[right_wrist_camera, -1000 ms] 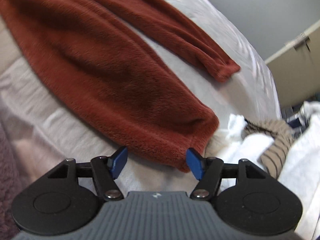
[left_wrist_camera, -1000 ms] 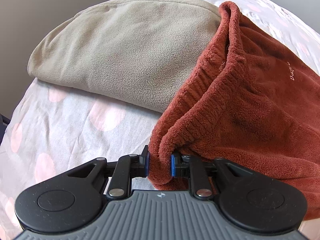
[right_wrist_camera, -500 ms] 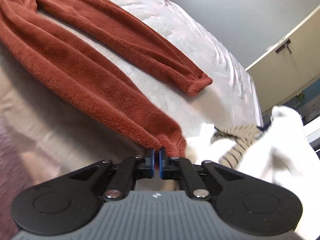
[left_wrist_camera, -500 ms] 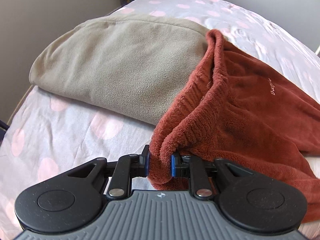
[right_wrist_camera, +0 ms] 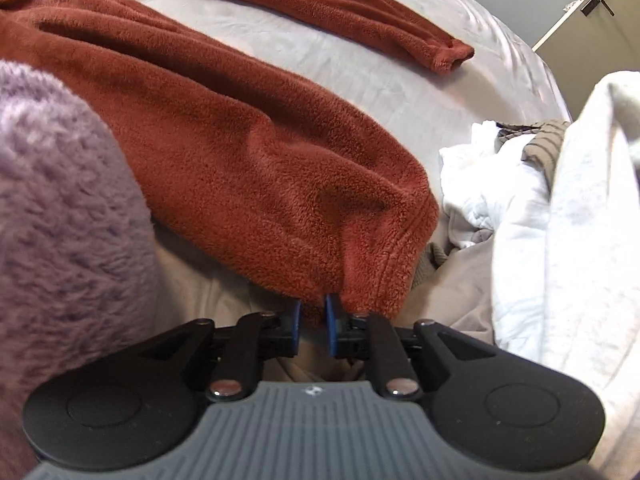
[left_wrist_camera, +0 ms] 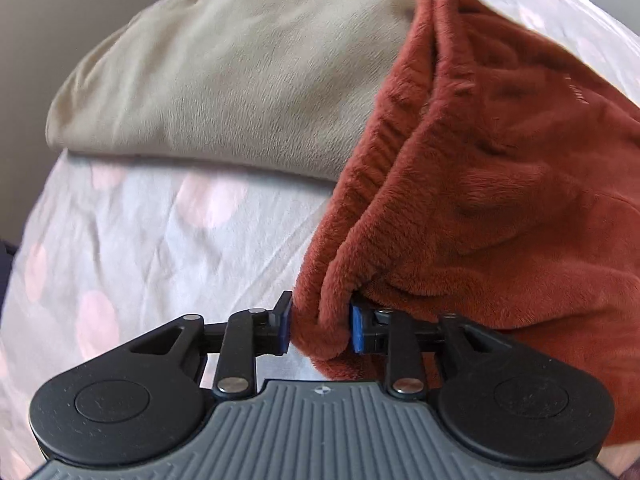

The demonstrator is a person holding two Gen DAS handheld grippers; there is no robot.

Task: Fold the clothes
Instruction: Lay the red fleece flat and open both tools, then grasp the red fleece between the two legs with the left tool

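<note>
both grippers pinching the rust fleece trousers on the bed

left gripper (left_wrist_camera: 320, 330) first: its blue pads (left_wrist_camera: 283, 326) are squeezed onto a thick bunched fold of the rust fleece trousers (left_wrist_camera: 500, 184), right at the ribbed waistband corner. the band climbs away from the pads in a raised ridge, so that end of the garment is lifted and tented rather than lying flat. behind and to the left sits a folded beige fleece (left_wrist_camera: 224, 80), resting on the grey sheet with pink dots (left_wrist_camera: 152, 236); the waistband ridge overlaps the beige fleece's right edge in this view.

over to the right gripper (right_wrist_camera: 312, 330): the blue pads (right_wrist_camera: 330, 330) stand close together with only a narrow gap showing, and the stitched cuff of the near trouser leg (right_wrist_camera: 248, 160) drops straight into that gap. it looks nipped at the hem, thin edge between the pads. this leg runs up and left across the pale bedsheet (right_wrist_camera: 360, 68); the other leg (right_wrist_camera: 320, 4) lies well apart higher up, its cuff pointing right.

close on the left of the right wrist view, a lilac fluffy fabric (right_wrist_camera: 64, 200) fills the frame edge. on the right, a heap of white clothing (right_wrist_camera: 560, 208) with a brown striped piece (right_wrist_camera: 548, 148) tucked in it lies just beside the gripped cuff. a door with a handle (right_wrist_camera: 596, 2) shows in the top corner.
</note>
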